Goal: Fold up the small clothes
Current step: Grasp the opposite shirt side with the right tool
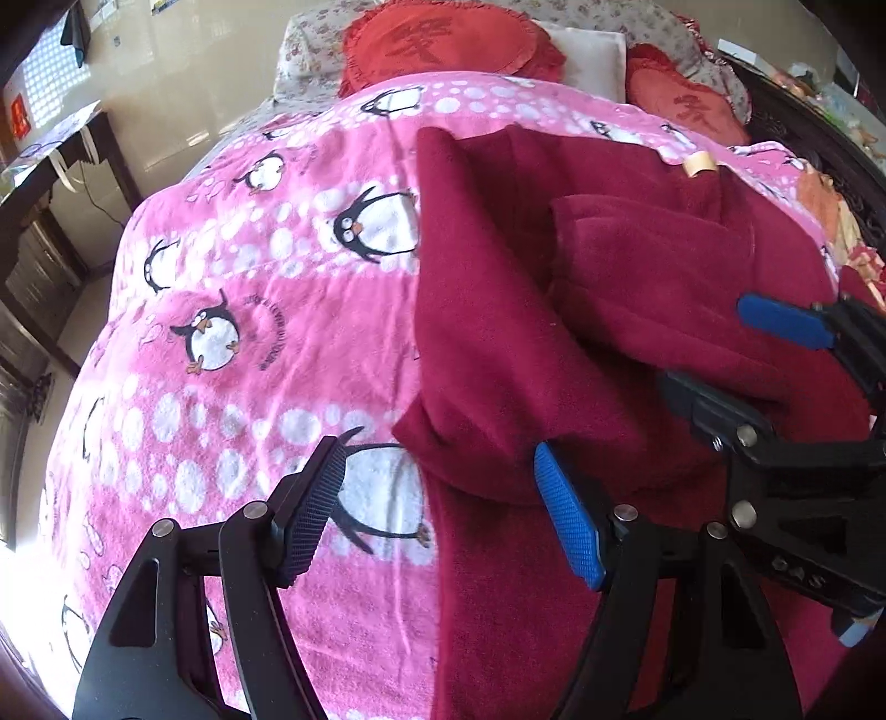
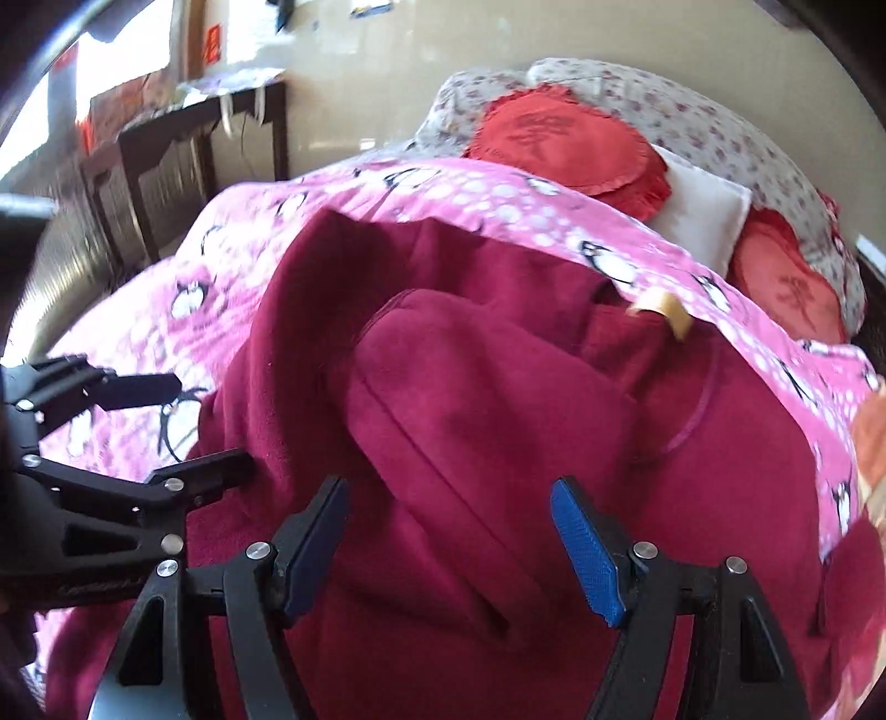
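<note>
- Nearest me, my left gripper point(image 1: 440, 512) hangs with jaws apart, gripping nothing.
- Right gripper point(image 2: 448, 545) likewise parted and empty.
- Maroon garment point(image 1: 554, 332) lies mid-frame on the pink penguin blanket point(image 1: 249, 332).

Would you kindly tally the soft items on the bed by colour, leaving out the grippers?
Dark red fleece garment: 1
Pink penguin blanket: 1
Red embroidered cushions: 2
White pillow: 1
Floral pillows: cannot tell how many
Total counted: 5
</note>
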